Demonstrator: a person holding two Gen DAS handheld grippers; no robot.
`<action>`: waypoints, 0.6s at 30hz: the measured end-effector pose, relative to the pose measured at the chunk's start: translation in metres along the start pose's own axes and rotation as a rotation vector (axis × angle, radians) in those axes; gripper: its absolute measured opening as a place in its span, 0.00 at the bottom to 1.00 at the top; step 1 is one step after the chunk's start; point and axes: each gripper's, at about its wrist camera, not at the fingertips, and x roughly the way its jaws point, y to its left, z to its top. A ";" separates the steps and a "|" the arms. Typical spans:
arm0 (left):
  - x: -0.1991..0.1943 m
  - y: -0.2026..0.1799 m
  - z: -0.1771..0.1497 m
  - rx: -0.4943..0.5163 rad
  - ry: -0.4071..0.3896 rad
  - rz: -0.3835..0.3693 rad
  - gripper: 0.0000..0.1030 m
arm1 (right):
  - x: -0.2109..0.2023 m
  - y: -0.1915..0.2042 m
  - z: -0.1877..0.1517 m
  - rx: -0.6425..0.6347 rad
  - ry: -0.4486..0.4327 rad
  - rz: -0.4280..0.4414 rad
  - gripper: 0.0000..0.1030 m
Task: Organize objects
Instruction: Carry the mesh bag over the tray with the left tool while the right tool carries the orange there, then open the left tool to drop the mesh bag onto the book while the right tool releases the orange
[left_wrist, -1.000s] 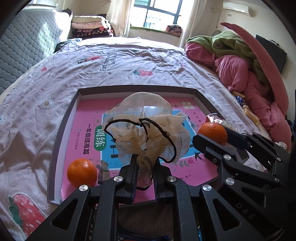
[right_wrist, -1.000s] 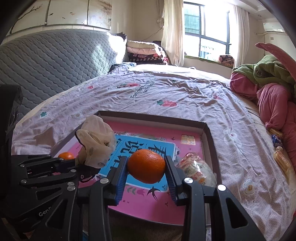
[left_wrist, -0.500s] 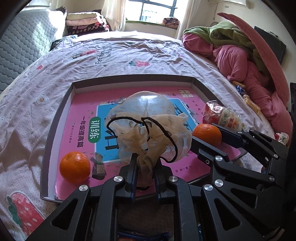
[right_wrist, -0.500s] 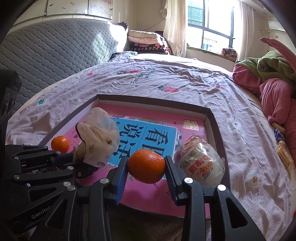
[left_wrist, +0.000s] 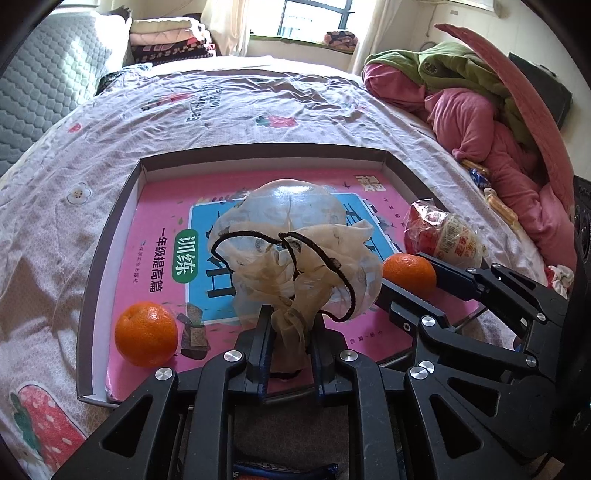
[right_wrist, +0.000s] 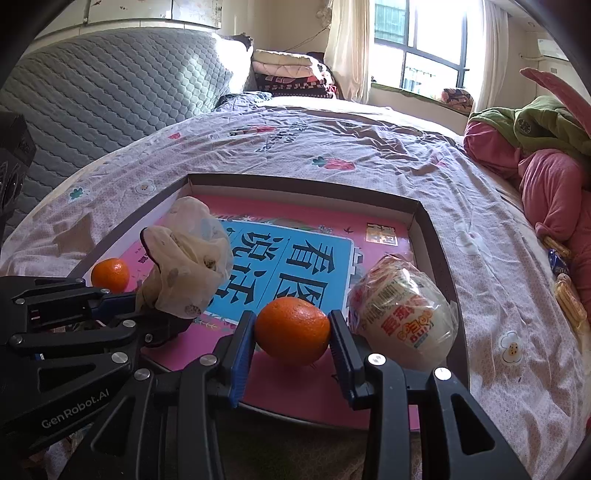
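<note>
Left gripper (left_wrist: 290, 328) over near edge of tray (left_wrist: 110, 221), jaws just eased apart a little, w/ gathered neck of thin beige bag (left_wrist: 295, 262) between them, pads still pinching it. Black drawstring looped across bag front. Bag puffed up above gripper, over middle of tray.

Right gripper (right_wrist: 291, 332) just right of left one, jaws clamped on orange (right_wrist: 291, 330), held above near-right part of tray. "GenRobot.AI" printed in white on left gripper's body, seen from right wrist cam.

Second orange (left_wrist: 146, 334) lying loose in near-left corner of tray, well apart from both grippers. Wrapped noodle cup (right_wrist: 402, 317) on its side at right of tray, just beside held orange; red/orange Chinese print and a barcode on label, too small to read.

Tray floor covered by pink book cover w/ blue panel: big characters "看图说话", green oval "训练", side line "一年级提高篇".

Tray sits on lilac bedspread (left_wrist: 258, 103) w/ strawberry and flower prints. Pink and green bedding (left_wrist: 480, 122) piled at far right. Grey quilted headboard (right_wrist: 110, 96) at left, folded blankets (right_wrist: 291, 74) far back by window.
</note>
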 end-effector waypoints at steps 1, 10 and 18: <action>0.000 0.000 0.000 -0.002 0.002 -0.002 0.19 | 0.000 0.000 0.000 0.001 0.001 0.000 0.39; 0.002 0.006 0.003 -0.048 0.016 -0.044 0.23 | 0.002 -0.003 0.001 0.023 0.009 0.010 0.39; 0.004 0.009 0.006 -0.073 0.033 -0.072 0.25 | 0.002 -0.005 0.000 0.032 0.018 0.014 0.39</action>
